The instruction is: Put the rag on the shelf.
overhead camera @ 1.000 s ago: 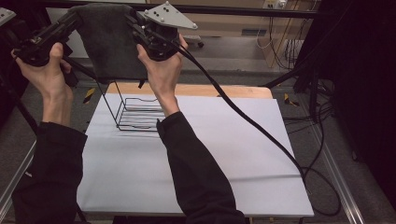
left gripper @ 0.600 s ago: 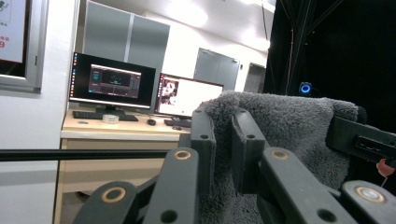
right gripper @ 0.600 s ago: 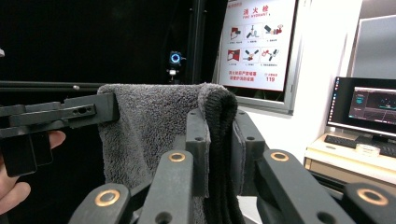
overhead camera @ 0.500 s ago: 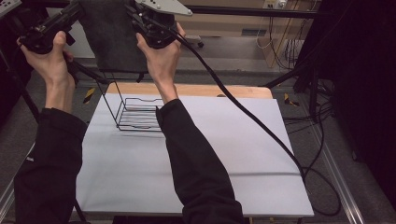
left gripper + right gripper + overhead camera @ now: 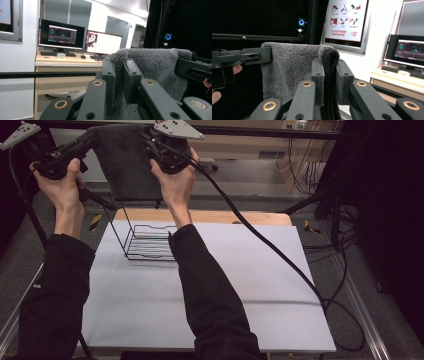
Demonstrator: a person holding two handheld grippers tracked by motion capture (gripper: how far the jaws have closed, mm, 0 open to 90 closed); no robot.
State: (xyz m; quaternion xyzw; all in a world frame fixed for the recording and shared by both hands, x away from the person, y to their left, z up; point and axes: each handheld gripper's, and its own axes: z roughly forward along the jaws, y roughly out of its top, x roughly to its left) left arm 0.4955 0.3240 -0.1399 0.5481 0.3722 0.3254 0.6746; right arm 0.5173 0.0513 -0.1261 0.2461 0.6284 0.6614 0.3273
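Holding a dark grey towel (image 5: 125,165) stretched in the air at 12 o'clock, above a wire rack (image 5: 147,242) on the white tabletop (image 5: 225,295): left claw (image 5: 90,141) clamped on one top corner, right claw (image 5: 150,140) clamped on the other. Best handling, by judgement: top edge kept level and taut, lowered squarely over the rack's rim. Legible writing: "119" on a wall poster (image 5: 345,20)

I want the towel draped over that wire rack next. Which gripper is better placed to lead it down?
Probably the right gripper: its forearm already crosses the wire rack, so it hangs nearly above it. The left gripper sits out past the rack's left edge. Both clamp the grey towel, held high.
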